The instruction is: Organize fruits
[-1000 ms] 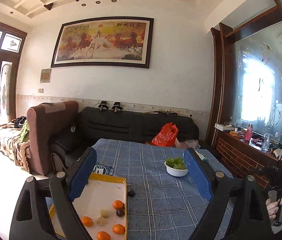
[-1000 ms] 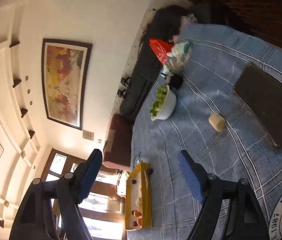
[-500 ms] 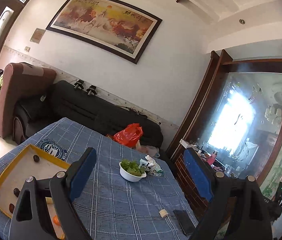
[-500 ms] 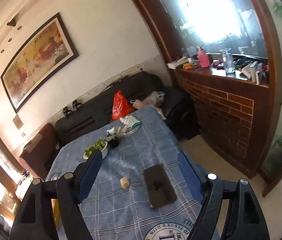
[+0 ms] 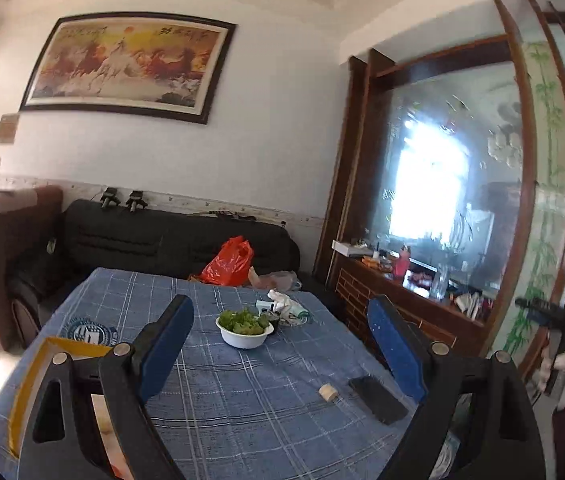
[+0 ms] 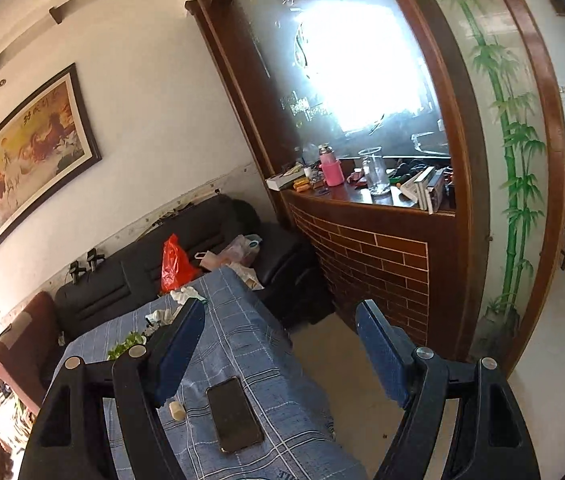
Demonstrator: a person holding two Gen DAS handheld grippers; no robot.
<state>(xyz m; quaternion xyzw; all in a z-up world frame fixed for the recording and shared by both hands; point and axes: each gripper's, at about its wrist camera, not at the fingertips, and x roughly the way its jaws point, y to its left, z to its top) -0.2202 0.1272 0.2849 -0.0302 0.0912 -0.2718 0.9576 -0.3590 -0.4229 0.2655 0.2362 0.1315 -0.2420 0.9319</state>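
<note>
Left wrist view. Left gripper (image 5: 280, 338) hangs above the table (image 5: 242, 412), jaws spread wide, nothing between them. Against the frames of a second ago the camera has swung up and right: the yellow tray (image 5: 28, 384) that then showed oranges and dark fruit is now cut to its near-left corner, its contents hidden behind the gripper body. No fruit is in plain sight. My read: sorting is paused; this hand has left the tray and must drop back to it before any pick. The white bowl (image 5: 245, 334) of greens sits mid-table, glossy and round. A small pale cylinder (image 5: 328, 392) lies near the dark flat phone (image 5: 376, 398). The cloth is blue plaid, woven, matte. The right hand (image 5: 562, 372) shows at the far edge, holding its tool.

Right wrist view. Right gripper (image 6: 280, 342) likewise stands wide apart and empty, off the table's right edge, partly over bare floor. This camera has levelled out from its earlier steep tilt. The phone (image 6: 234, 414) lies flat with a reflective face; the cylinder (image 6: 176, 410) is just left of it. The bowl (image 6: 126, 346) is mostly hidden behind the left finger (image 6: 178, 350). The tray is out of this view, so the fruit lies well to this gripper's left.
</note>
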